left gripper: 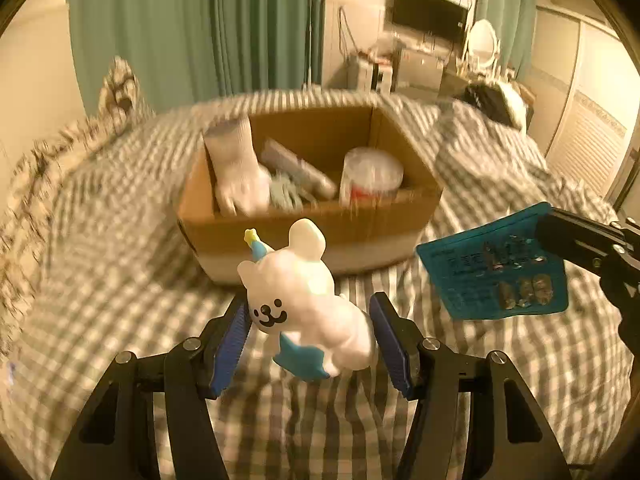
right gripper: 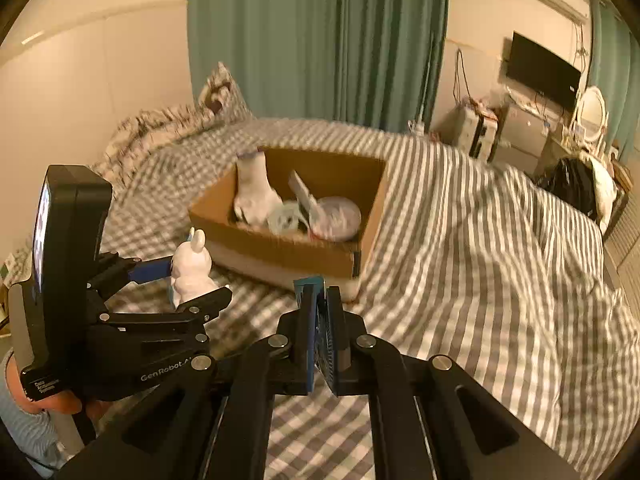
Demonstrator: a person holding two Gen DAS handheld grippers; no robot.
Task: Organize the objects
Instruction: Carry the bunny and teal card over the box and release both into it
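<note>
My left gripper (left gripper: 310, 316) is shut on a white bunny figure (left gripper: 304, 292) with a blue base and a star-tipped horn, held above the bed before the cardboard box (left gripper: 304, 236). The figure also shows in the right wrist view (right gripper: 191, 270). My right gripper (right gripper: 319, 292) is shut on a flat teal packet (left gripper: 496, 264), seen edge-on between its fingers (right gripper: 308, 286). The box (right gripper: 288, 248) holds a white sock (left gripper: 236, 168), a grey tube (left gripper: 300, 168) and a clear round tub (left gripper: 372, 174).
The box sits on a bed with a grey checked and striped duvet (right gripper: 460, 240). Pillows (right gripper: 168, 128) lie at the far left. Green curtains (right gripper: 320, 40), a TV (right gripper: 542, 72) and a cluttered desk (right gripper: 520, 128) stand beyond the bed.
</note>
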